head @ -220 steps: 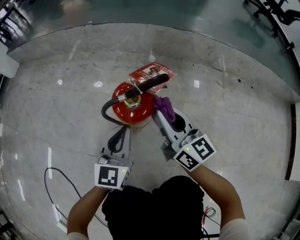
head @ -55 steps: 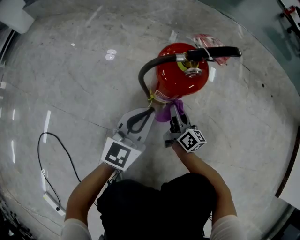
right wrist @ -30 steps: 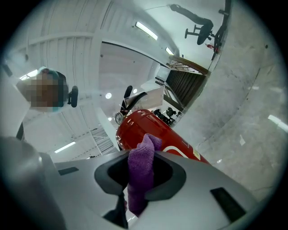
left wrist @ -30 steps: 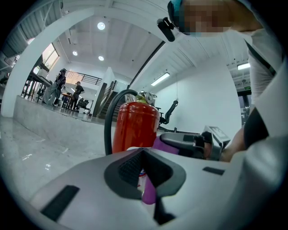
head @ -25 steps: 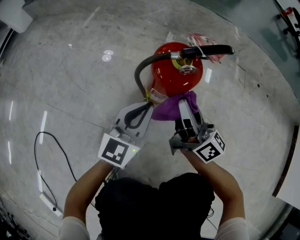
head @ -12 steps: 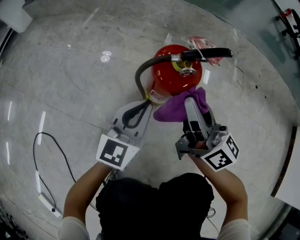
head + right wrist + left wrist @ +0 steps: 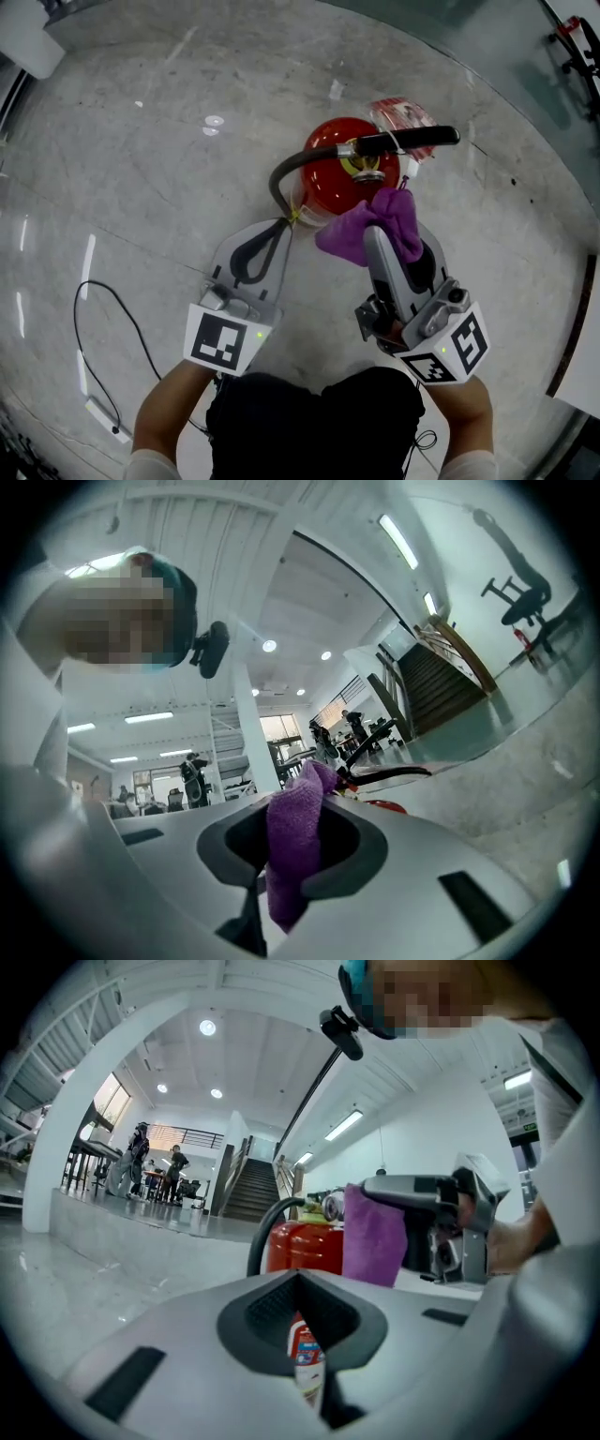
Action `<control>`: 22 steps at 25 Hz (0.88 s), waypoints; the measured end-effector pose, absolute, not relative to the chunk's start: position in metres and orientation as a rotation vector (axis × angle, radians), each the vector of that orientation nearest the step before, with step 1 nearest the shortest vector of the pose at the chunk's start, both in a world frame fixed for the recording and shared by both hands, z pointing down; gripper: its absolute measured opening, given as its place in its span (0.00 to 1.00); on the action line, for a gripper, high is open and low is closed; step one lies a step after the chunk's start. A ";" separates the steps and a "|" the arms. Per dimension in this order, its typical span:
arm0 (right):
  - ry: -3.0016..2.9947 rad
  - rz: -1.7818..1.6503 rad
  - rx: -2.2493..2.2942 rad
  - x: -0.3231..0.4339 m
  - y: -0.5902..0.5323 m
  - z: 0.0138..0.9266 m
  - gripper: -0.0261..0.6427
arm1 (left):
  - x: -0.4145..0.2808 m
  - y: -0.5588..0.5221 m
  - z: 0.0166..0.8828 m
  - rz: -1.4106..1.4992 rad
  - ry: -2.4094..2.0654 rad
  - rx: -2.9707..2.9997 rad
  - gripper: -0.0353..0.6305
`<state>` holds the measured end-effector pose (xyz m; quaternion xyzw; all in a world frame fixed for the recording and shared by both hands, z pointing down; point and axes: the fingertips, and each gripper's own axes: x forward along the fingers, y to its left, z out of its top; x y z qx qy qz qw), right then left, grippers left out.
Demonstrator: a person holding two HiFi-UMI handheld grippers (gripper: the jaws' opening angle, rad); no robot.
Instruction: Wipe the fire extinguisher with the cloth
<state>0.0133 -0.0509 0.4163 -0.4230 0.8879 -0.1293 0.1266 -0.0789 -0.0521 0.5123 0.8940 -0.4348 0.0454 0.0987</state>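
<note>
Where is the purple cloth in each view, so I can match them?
Head view: cloth right of centre, in the right tongs, at the extinguisher top.
Left gripper view: cloth right of centre, hanging before the extinguisher.
Right gripper view: cloth centre, between its jaws.
Shared landmark: the red extinguisher.

The red steel fire extinguisher (image 7: 330, 186) cylinder carries a black rubber hose (image 7: 279, 178), a black lever handle (image 7: 405, 142) and a yellow neck ring (image 7: 360, 172). The purple terry cloth (image 7: 370, 230) beside the extinguisher is one plain colour. The light grey left gripper (image 7: 284, 225) and right gripper (image 7: 382, 239) each carry a white cube (image 7: 223, 339) with black square markers. The small printed tag (image 7: 307, 1363) is red, white and blue. The stone floor (image 7: 141, 187) is mottled grey.
</note>
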 end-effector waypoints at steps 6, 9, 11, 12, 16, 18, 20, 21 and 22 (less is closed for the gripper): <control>2.612 -0.332 -1.445 0.036 -0.043 0.419 0.15 | -0.085 -0.054 0.472 0.177 -1.426 2.593 0.06; 2.606 -0.394 -1.537 0.044 -0.043 0.413 0.15 | -0.080 -0.051 0.448 0.221 -1.432 2.560 0.06; 2.609 -0.453 -1.574 0.043 -0.041 0.401 0.15 | -0.079 -0.049 0.424 0.229 -1.425 2.529 0.06; 2.616 -0.482 -1.587 0.041 -0.040 0.392 0.15 | -0.079 -0.047 0.411 0.235 -1.417 2.519 0.06; 2.640 -0.539 -1.616 0.028 -0.040 0.347 0.15 | -0.083 -0.047 0.355 0.258 -1.388 2.487 0.06; 2.658 -0.564 -1.632 0.023 -0.034 0.320 0.15 | -0.084 -0.043 0.326 0.264 -1.387 2.466 0.06; 2.683 -0.599 -1.645 0.018 -0.025 0.293 0.15 | -0.083 -0.034 0.297 0.266 -1.379 2.426 0.06; 2.694 -0.617 -1.652 0.015 -0.019 0.280 0.15 | -0.081 -0.028 0.283 0.277 -1.368 2.411 0.06; 2.701 -0.639 -1.658 0.013 -0.013 0.268 0.15 | -0.080 -0.022 0.269 0.295 -1.355 2.403 0.06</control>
